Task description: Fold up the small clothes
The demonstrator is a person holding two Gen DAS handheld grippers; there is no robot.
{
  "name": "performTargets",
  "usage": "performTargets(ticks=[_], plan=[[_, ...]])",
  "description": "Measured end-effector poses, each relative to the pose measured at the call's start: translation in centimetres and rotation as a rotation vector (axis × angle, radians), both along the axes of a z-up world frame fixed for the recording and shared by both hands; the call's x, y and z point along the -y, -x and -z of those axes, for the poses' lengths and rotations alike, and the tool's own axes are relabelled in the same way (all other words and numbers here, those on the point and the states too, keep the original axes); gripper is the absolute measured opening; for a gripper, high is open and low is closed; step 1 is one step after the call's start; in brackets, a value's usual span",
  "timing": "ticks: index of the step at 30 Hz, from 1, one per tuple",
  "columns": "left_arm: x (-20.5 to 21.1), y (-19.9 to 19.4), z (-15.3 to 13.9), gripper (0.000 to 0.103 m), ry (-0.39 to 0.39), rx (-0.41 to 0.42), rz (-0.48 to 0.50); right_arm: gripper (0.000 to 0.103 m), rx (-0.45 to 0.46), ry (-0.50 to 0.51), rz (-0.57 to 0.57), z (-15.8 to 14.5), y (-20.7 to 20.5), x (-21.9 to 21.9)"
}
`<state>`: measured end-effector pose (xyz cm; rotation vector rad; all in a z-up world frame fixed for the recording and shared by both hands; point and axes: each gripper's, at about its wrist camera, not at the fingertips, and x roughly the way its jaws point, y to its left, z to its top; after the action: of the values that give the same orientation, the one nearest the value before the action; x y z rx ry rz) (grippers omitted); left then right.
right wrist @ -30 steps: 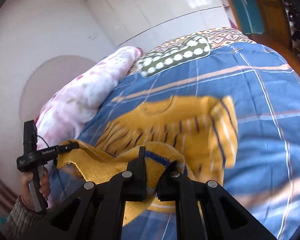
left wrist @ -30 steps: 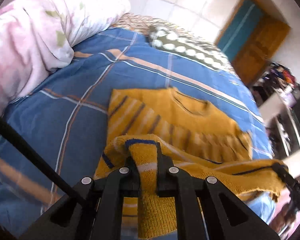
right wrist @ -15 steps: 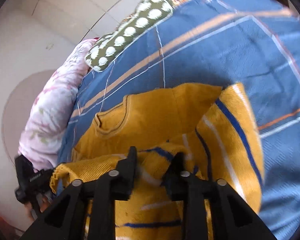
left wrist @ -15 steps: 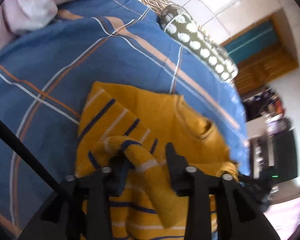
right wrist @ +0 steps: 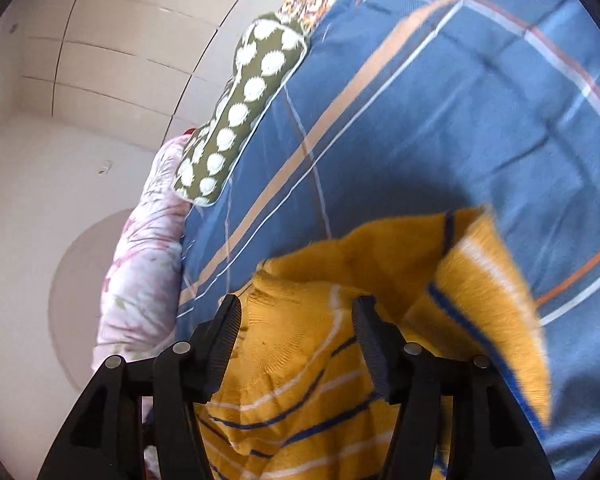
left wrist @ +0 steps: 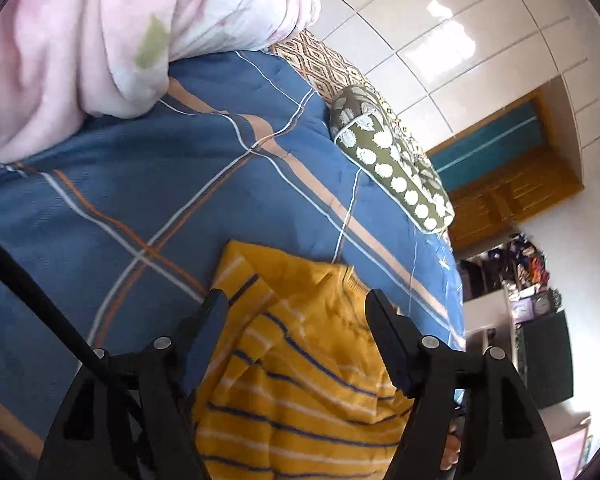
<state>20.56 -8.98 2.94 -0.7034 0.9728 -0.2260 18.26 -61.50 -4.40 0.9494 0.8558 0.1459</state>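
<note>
A small yellow sweater point(left wrist: 300, 380) with navy and white stripes lies on the blue plaid bedspread point(left wrist: 140, 200), its lower part folded up over the body. My left gripper point(left wrist: 296, 316) is open just above the sweater and holds nothing. In the right wrist view the same sweater point(right wrist: 320, 380) lies under my right gripper point(right wrist: 296, 320), which is open and empty. A striped sleeve point(right wrist: 488, 312) lies at the right, blurred.
A pink floral quilt point(left wrist: 100, 40) is heaped at the bed's far left. An olive pillow with white dots point(left wrist: 388, 156) lies at the head of the bed. The blue bedspread point(right wrist: 460, 100) extends beyond the sweater. A wooden door and cluttered shelves point(left wrist: 520, 264) stand to the right.
Both grippers were shut on the sweater's hem and carried it forward over the body. Both have now opened and let the hem drop onto the sweater.
</note>
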Motion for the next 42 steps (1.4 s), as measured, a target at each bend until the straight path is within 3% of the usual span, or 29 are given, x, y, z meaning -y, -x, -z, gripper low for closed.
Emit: performTargets(ticks=[7,11,14,17,19,22,26,29,30,32,35,39,42], plan=[[1.7,6.9,0.0,0.071,-0.214,0.046,0.132,0.063,-0.003,0.303,-0.107,-2.6,6.7,-0.4],[2.6,11.5,2.3,0.071,-0.291,0.063,0.169,0.061,-0.004,0.349,-0.208,-1.7,11.5,-1.9],[3.4,14.0,4.7,0.071,-0.355,0.053,0.164,0.007,-0.049,0.426,-0.281,-0.2,13.0,-3.3],[3.9,16.4,7.5,0.071,-0.406,0.026,0.138,0.005,-0.094,0.495,-0.203,0.7,14.2,-1.3],[3.9,17.3,8.7,0.071,-0.428,0.024,0.122,0.006,-0.131,0.483,-0.175,1.4,14.7,0.0],[4.6,18.8,9.3,0.071,-0.522,0.102,0.108,0.013,-0.138,0.580,-0.188,0.1,15.5,-0.9],[5.7,20.7,10.1,0.077,-0.618,0.181,0.112,0.019,-0.057,0.707,-0.154,-3.9,16.3,-3.5],[6.3,22.0,10.5,0.080,-0.680,0.231,0.101,0.023,0.040,0.734,-0.137,-6.2,16.1,-5.8],[6.4,22.3,10.4,0.081,-0.683,0.238,0.100,0.031,0.054,0.746,-0.134,-6.5,15.4,-6.7],[6.3,22.8,10.2,0.081,-0.671,0.248,0.096,0.036,0.048,0.757,-0.172,-6.1,13.0,-9.2],[5.7,23.2,9.6,0.081,-0.621,0.257,0.083,0.036,-0.011,0.754,-0.227,-4.6,8.4,-11.9],[4.6,23.4,8.3,0.081,-0.563,0.299,0.053,0.036,-0.044,0.809,-0.210,-3.0,3.5,-12.2],[3.1,23.4,7.5,0.081,-0.540,0.303,0.010,0.036,-0.176,0.860,-0.146,-0.4,-0.1,-10.3]])
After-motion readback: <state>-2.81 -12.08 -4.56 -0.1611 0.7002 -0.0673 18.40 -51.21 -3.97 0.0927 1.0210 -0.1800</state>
